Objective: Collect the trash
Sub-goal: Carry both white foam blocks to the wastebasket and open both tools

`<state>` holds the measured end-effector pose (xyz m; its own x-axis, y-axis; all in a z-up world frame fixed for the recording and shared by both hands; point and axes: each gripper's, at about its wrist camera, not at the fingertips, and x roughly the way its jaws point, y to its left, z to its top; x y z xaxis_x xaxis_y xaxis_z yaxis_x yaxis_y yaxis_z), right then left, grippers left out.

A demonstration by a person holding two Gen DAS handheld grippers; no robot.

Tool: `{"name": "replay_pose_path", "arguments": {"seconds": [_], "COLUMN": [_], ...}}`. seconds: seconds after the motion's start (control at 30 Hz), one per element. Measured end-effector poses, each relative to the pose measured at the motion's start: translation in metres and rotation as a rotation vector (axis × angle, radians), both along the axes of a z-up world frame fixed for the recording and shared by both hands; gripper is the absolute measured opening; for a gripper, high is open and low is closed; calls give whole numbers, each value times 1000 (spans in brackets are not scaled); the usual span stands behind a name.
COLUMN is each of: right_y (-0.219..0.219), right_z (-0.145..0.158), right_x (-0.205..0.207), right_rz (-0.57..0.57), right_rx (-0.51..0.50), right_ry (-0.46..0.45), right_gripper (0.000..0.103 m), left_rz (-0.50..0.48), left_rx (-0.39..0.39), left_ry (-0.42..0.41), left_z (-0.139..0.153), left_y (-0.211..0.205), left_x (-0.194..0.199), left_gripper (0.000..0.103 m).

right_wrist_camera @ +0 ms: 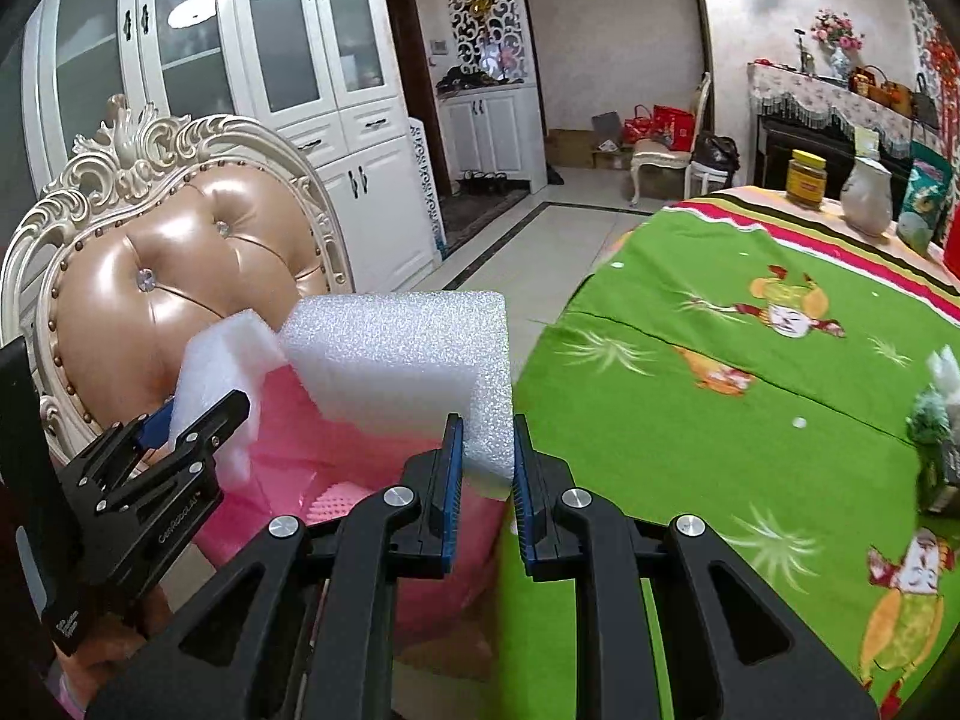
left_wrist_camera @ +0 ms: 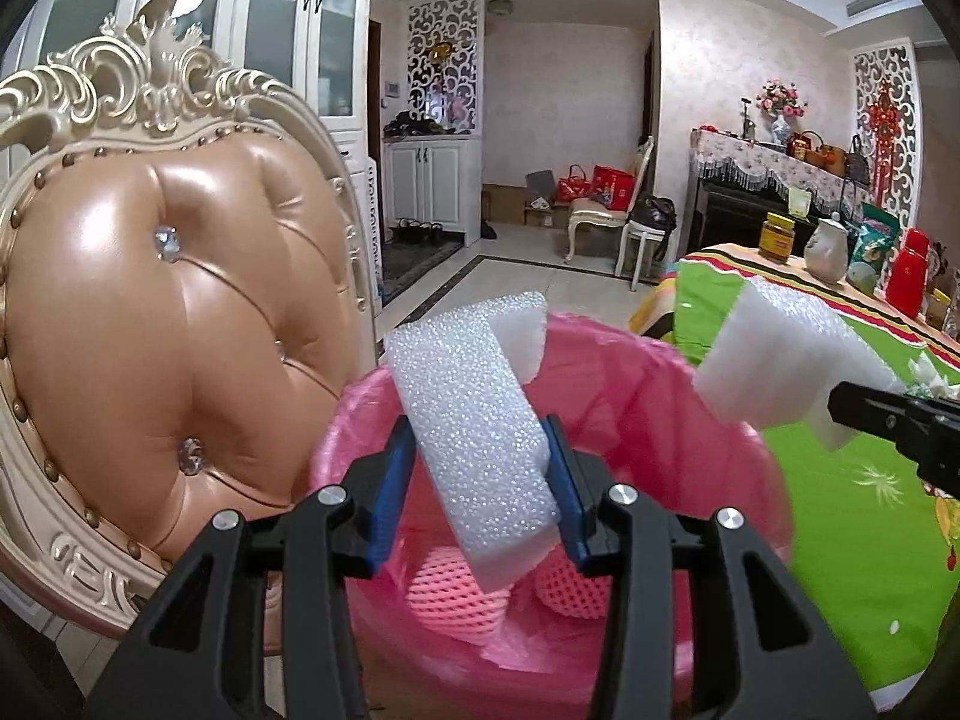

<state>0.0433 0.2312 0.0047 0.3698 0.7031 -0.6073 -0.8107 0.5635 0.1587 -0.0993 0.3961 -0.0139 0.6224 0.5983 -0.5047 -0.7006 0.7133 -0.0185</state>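
My left gripper (left_wrist_camera: 483, 480) is shut on a white foam block (left_wrist_camera: 474, 420) and holds it over the pink-lined trash bin (left_wrist_camera: 738, 420). Pink foam nets (left_wrist_camera: 450, 594) lie in the bin's bottom. My right gripper (right_wrist_camera: 486, 480) is shut on an L-shaped white foam piece (right_wrist_camera: 408, 354), held above the bin's right rim (right_wrist_camera: 288, 420). In the left wrist view the right gripper (left_wrist_camera: 888, 420) enters from the right with its foam piece (left_wrist_camera: 780, 354). In the right wrist view the left gripper (right_wrist_camera: 180, 420) shows at the left with its foam block (right_wrist_camera: 216, 360).
An ornate chair with a tan padded back (left_wrist_camera: 156, 324) stands just left of the bin. A table with a green cloth (right_wrist_camera: 720, 420) is on the right, with a jar (right_wrist_camera: 807, 177), a jug (right_wrist_camera: 864, 198), a red flask (left_wrist_camera: 906, 270) and crumpled scraps (right_wrist_camera: 936, 396) on it.
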Motion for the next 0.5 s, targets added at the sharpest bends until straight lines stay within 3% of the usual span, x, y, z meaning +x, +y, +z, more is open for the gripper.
{"name": "replay_pose_path", "arguments": {"seconds": [0.2,0.27,0.3,0.37,0.4,0.43,0.5], "right_y": [21,25,25,20,16,13,1], "right_z": [-5,-5,-5,-5,-5,-5,-4], "right_x": [-3,-4,-4,-3,-2,-1,1], "right_rz": [34,49,48,43,35,28,14], "right_rx": [-4,3,6,12,17,24,40], "right_ry": [13,17,16,14,17,19,17], "right_gripper": [18,19,20,31,48,56,56], "left_rz": [-23,-9,-1,20,28,33,44], "left_rx": [-1,-7,-5,11,24,35,58], "left_ry": [13,16,13,5,5,8,14], "left_z": [-4,-4,-4,-2,-1,0,2], "left_y": [6,4,4,3,2,0,-3], "left_x": [1,-2,-4,-10,-14,-15,-17], "left_gripper": [44,50,59,68,74,81,85]}}
